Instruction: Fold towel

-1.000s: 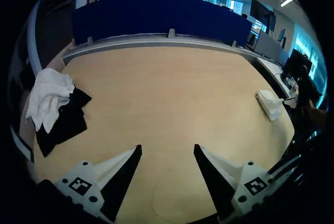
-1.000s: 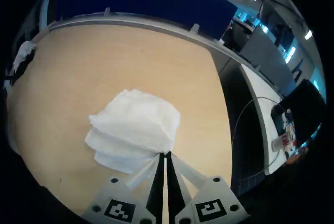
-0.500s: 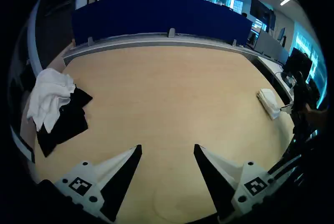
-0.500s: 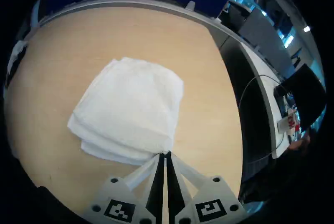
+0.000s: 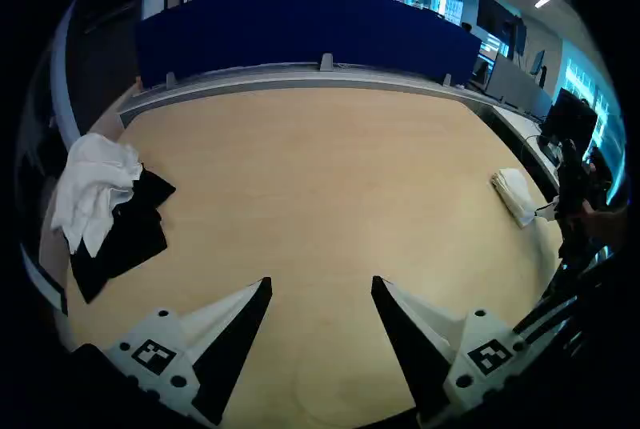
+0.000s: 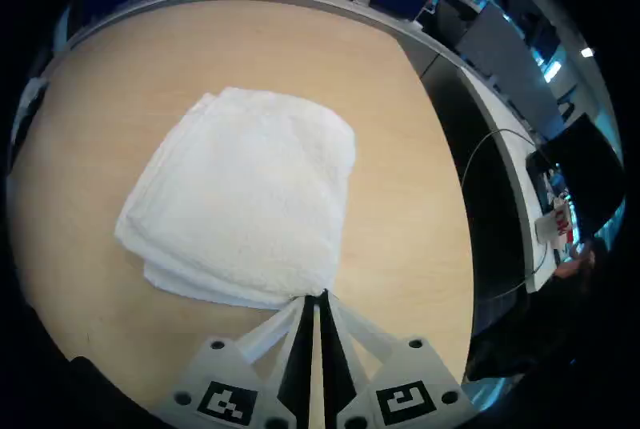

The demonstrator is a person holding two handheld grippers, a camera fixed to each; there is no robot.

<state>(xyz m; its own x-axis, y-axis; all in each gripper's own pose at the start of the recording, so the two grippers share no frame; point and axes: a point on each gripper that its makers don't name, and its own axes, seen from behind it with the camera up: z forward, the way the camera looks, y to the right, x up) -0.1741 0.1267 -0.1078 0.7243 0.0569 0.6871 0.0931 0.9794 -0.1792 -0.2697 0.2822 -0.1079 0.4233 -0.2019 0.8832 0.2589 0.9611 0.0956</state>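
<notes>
A folded white towel [image 6: 248, 197] lies flat on the wooden table [image 6: 400, 213], its near corner pinched between the fingertips of my right gripper [image 6: 318, 297], which is shut on it. In the left gripper view the same towel [image 5: 514, 193] is small at the table's far right edge, with the right gripper [image 5: 550, 206] and the hand holding it beside it. My left gripper [image 5: 320, 301] hovers open over bare table [image 5: 320, 173], nothing between its fingers.
A heap of white cloth [image 5: 96, 185] on black cloth [image 5: 128, 241] lies at the table's left edge. A blue partition [image 5: 304, 29] closes the far side. Right of the table is a gap, then a white desk [image 6: 512, 165] with a cable and monitors.
The right gripper has lowered with the towel, which now lies spread flatter on the table and looks larger. The left gripper has stayed still.
</notes>
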